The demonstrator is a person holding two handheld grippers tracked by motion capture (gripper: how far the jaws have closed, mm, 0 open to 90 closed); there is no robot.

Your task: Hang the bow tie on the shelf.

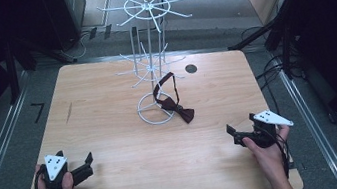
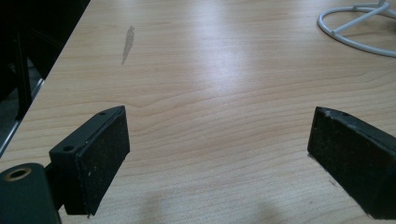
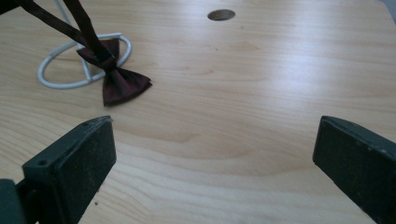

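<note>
Two hand-held grippers rest low over the near edge of a wooden table (image 1: 108,108), each with its jaws spread wide and nothing between them. The left gripper (image 1: 85,166), seen at the near left corner in the high view, points its jaws across bare wood; in the left gripper view (image 2: 219,154) the base ring of a white wire rack (image 2: 355,32) lies well ahead and to its right. The right gripper (image 1: 237,134), at the near right, faces inward toward the table's middle. Ahead of it and to its left, well apart, lies a dark red bow tie (image 3: 119,84): its bow sits on the wood just beside the rack's base ring, while its strap rises and hangs from a lower arm of the rack (image 1: 150,51). Farther off is a round hole (image 3: 221,15) in the tabletop.
</note>
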